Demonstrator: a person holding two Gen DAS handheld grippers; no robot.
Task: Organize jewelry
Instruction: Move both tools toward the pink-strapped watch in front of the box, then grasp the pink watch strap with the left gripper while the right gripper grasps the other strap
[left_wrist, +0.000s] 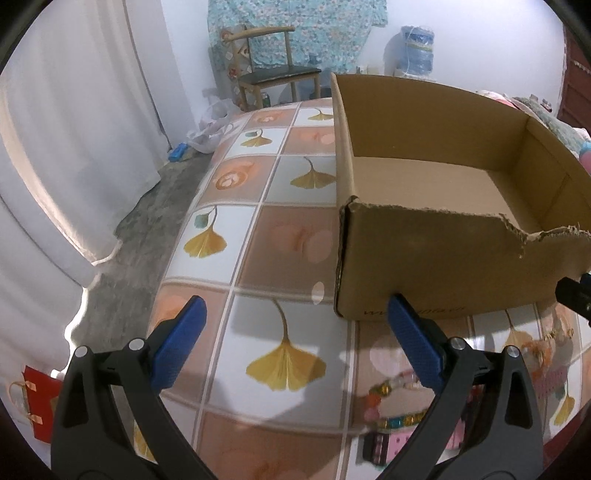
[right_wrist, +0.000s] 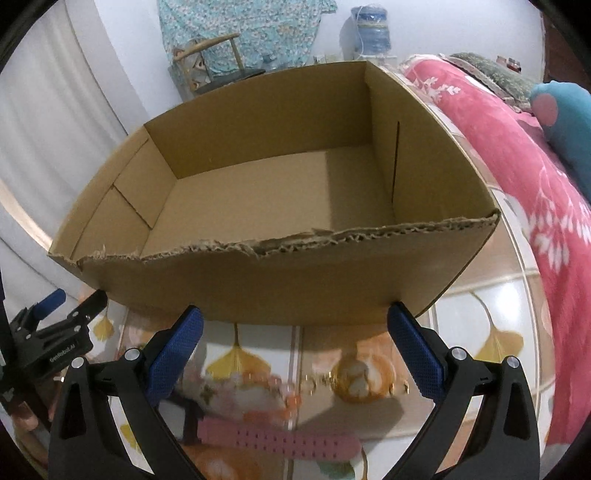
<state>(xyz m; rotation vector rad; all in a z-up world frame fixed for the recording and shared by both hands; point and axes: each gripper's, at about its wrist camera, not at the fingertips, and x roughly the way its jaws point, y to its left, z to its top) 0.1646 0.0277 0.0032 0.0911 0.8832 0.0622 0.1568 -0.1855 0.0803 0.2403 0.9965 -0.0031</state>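
Observation:
An open cardboard box with a torn front rim stands on the table; its inside shows bare. My left gripper is open over the tablecloth, left of the box's near corner. Beaded bracelets lie on the cloth behind its right finger. My right gripper is open in front of the box, above a pink watch strap and a blurred string of pale beads. The left gripper shows at the left edge of the right wrist view.
The table has a glossy cloth printed with ginkgo leaves. A wooden chair and a water bottle stand behind it. A pink blanket lies to the right. A red bag sits on the floor.

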